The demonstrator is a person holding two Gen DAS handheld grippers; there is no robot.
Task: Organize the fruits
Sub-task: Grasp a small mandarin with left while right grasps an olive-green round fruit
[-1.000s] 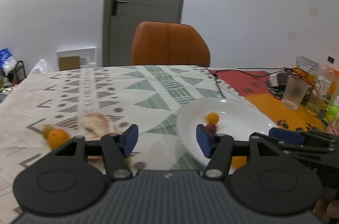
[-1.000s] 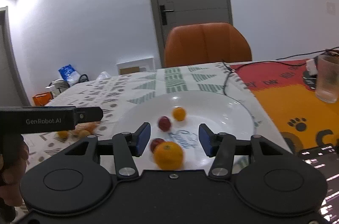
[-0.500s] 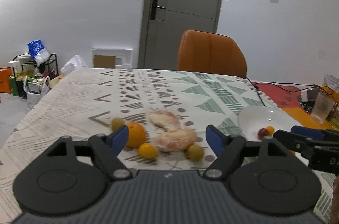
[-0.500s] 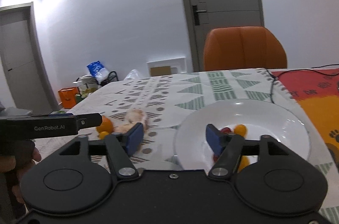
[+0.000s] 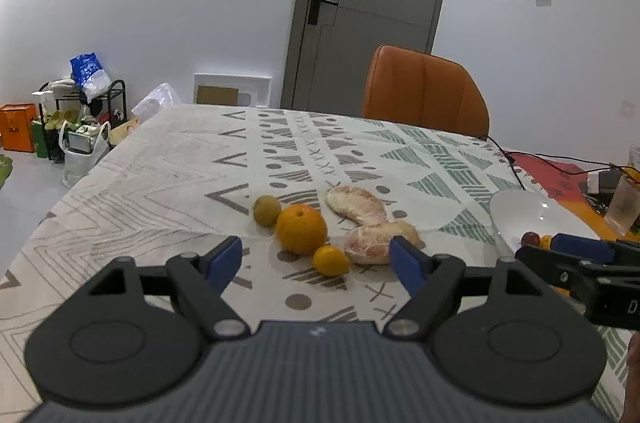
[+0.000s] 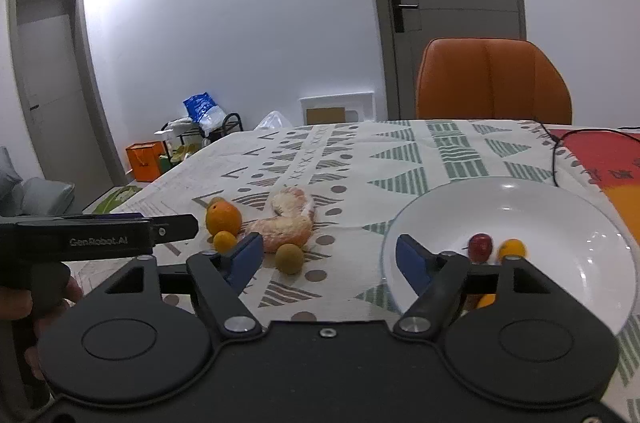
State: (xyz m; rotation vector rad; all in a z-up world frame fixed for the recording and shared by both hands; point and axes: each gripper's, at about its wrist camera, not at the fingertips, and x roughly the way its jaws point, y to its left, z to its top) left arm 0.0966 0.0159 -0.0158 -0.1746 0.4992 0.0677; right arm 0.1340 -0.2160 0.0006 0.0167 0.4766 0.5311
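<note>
On the patterned tablecloth lie an orange [image 5: 301, 228], a small yellow citrus [image 5: 330, 260], a brownish-green round fruit [image 5: 267, 210] and two peeled pomelo pieces [image 5: 356, 204]. My left gripper [image 5: 316, 262] is open and empty, just short of this pile. In the right wrist view the same pile shows with the orange [image 6: 223, 216] and another green-brown fruit [image 6: 289, 257]. My right gripper [image 6: 330, 255] is open and empty, between the pile and the white plate [image 6: 560, 207]. The plate holds a small red fruit [image 6: 479, 246] and small orange fruits [image 6: 511, 248].
An orange chair [image 5: 424, 89] stands behind the table. A black cable [image 5: 520, 159], a clear glass [image 5: 624, 203] and clutter lie on the red-orange mat at the right. Bags and a rack [image 5: 80, 119] stand on the floor at the left.
Both grippers have swung left, from the plate toward the fruit pile on the cloth. The right gripper has moved off the orange it dropped onto the plate.
</note>
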